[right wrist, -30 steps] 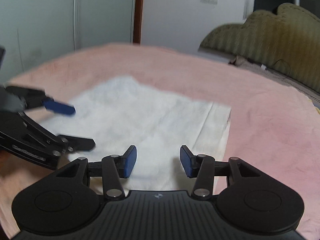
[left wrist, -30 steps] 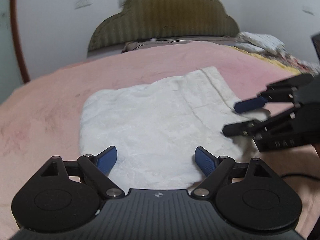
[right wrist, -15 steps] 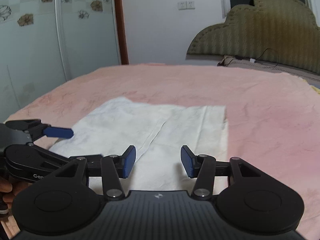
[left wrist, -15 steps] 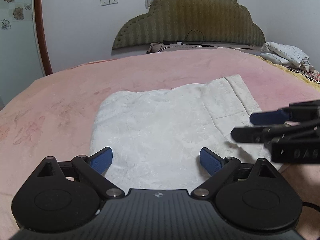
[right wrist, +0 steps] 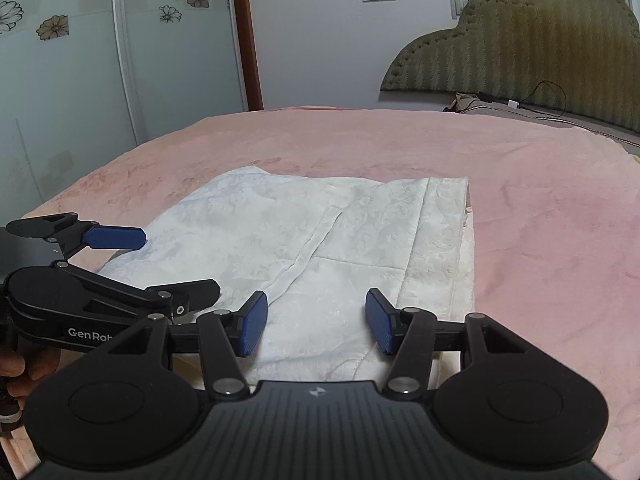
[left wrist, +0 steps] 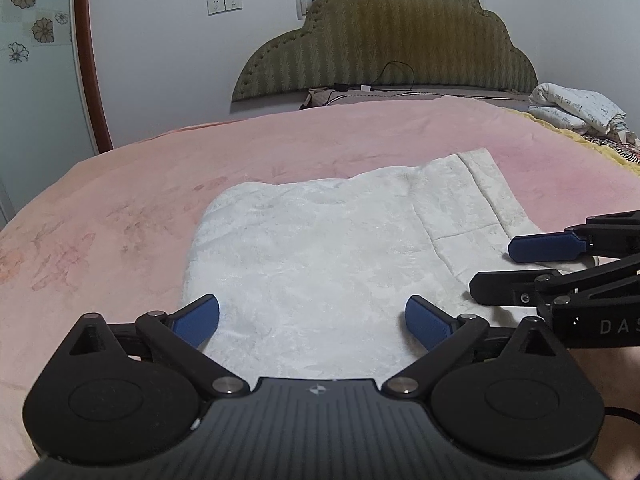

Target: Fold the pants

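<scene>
White pants (left wrist: 332,252) lie folded into a flat rectangle on the pink bedspread (left wrist: 120,216); they also show in the right wrist view (right wrist: 320,248). My left gripper (left wrist: 312,318) is open and empty, just above the pants' near edge. My right gripper (right wrist: 316,322) is open and empty over the near edge, close to the waistband side. Each gripper shows in the other's view: the right one (left wrist: 524,268) at the right edge, the left one (right wrist: 160,264) at the left edge. Both stand with jaws apart.
A green padded headboard (left wrist: 400,40) stands at the far end of the bed. A crumpled white printed cloth (left wrist: 576,108) lies at the far right corner. A wardrobe with flower-patterned doors (right wrist: 100,60) stands to the left. A cable (right wrist: 548,100) lies near the headboard.
Both grippers have pulled back and risen slightly from the pants, so more of the room shows. Both stayed open. The pants have not moved.
</scene>
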Available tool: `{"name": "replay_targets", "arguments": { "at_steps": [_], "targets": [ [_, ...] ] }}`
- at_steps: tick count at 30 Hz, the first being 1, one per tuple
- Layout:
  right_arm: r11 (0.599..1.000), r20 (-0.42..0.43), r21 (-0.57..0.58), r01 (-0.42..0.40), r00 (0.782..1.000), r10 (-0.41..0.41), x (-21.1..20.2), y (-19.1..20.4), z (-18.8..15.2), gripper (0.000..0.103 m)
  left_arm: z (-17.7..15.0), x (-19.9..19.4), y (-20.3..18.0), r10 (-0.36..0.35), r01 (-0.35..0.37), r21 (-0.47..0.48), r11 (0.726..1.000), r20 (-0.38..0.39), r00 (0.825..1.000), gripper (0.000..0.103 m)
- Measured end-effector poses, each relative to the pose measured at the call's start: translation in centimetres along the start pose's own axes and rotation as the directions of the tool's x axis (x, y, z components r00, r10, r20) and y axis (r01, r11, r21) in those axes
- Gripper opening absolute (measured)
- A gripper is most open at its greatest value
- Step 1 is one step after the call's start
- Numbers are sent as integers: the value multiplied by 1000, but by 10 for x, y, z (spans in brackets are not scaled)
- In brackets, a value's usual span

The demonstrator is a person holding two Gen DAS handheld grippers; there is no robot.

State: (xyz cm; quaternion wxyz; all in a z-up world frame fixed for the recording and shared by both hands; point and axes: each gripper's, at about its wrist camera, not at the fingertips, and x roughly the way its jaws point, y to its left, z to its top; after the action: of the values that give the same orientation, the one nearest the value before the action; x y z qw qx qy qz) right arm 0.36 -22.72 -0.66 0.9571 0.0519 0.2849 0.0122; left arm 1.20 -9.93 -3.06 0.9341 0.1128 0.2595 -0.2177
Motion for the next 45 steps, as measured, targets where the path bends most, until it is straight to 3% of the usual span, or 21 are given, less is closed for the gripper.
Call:
{"name": "replay_targets", "arguments": {
  "at_steps": [3, 12, 18, 20, 23, 26, 28, 30, 34, 36, 39, 42, 45],
  "targets": [
    [1000, 0, 6, -6, 1000, 6, 0, -2, -1, 54, -1, 0, -1, 8, -8, 9, 1000, 6, 1000, 103],
    [997, 64, -60, -56, 996, 59, 3, 1, -17, 75, -12, -1, -4, 40, -40, 14, 999, 58, 998, 103],
    [992, 57, -39, -122, 991, 125, 4, -3, -15, 89, -9, -7, 12, 12, -11, -14, 1000, 68, 998, 103],
    [990, 50, -49, -133, 989, 136, 6, 0, -15, 96, -6, -7, 22, 52, -51, -20, 998, 76, 996, 103],
    [990, 46, -55, -133, 990, 136, 7, 2, -15, 98, 0, -5, 47, 132, -125, -85, 989, 83, 988, 103],
    [990, 42, -71, -118, 992, 121, 7, 6, -15, 99, 4, 3, 75, 193, -185, -160, 970, 33, 981, 103],
    [991, 52, -74, -114, 992, 118, 4, 6, -14, 99, 3, 8, 94, 225, -222, -207, 953, -9, 974, 103],
    [995, 101, -29, -92, 990, 95, -5, -1, -12, 99, 1, 8, 109, 204, -206, -257, 944, -36, 978, 103],
    [996, 139, 23, 88, 986, -91, -28, -22, 0, 99, 2, -1, 113, 184, -186, -289, 939, -33, 982, 101],
    [991, 133, 44, 127, 982, -131, -38, -35, 4, 98, 3, -5, 103, 162, -161, -255, 953, -18, 987, 101],
    [998, 137, 36, 50, 989, -54, -50, -46, 7, 95, 5, -8, 79, 119, -117, -162, 980, 3, 993, 102],
    [998, 90, -62, 26, 996, -20, -48, -33, 8, 89, 3, -11, 52, 111, -110, -44, 993, 37, 993, 102],
    [995, -25, -97, 8, 1000, -10, -31, -24, 4, 66, -1, -13, 31, 119, -122, 51, 991, 66, 991, 103]
  ]
}}
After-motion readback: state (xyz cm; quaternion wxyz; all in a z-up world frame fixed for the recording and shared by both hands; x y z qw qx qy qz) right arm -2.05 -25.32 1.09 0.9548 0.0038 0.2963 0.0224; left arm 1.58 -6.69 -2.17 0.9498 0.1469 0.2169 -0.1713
